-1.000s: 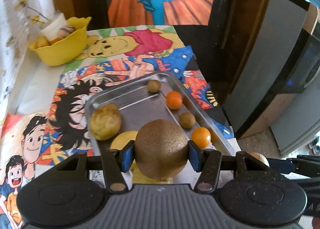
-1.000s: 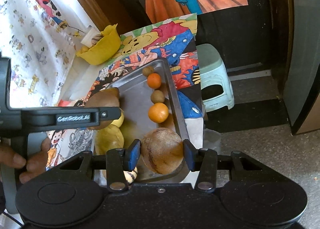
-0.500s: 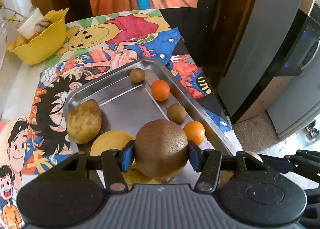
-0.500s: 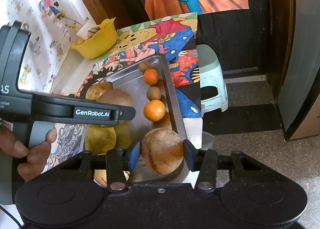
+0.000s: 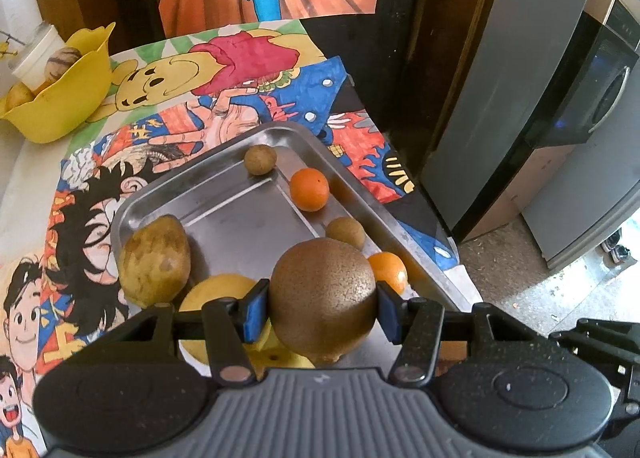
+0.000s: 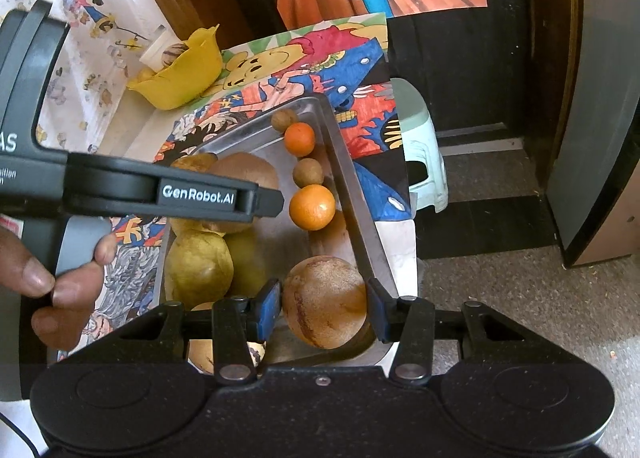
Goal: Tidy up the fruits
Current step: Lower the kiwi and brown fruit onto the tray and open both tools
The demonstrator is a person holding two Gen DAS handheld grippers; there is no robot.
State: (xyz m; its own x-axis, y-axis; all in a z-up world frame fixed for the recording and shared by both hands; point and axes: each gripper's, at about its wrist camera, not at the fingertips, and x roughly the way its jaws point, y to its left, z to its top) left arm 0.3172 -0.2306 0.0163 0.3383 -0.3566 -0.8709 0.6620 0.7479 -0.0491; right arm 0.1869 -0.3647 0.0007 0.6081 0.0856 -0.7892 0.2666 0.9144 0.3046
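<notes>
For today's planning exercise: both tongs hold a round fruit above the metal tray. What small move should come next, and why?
Probably lower the left tongs and set the brown fruit on the tray's bare middle: small fruits line its right edge and yellow ones crowd the near left.

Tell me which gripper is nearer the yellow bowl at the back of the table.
Left. The left gripper, shut on a brown fruit, hangs over the tray's bowl-side half. The right gripper, shut on a tan fruit, sits at the tray's near corner, farther from the yellow bowl.

Fruits (image 5: 309, 190) in tray (image 5: 208, 194) (bowl (image 5: 60, 98) behind).
</notes>
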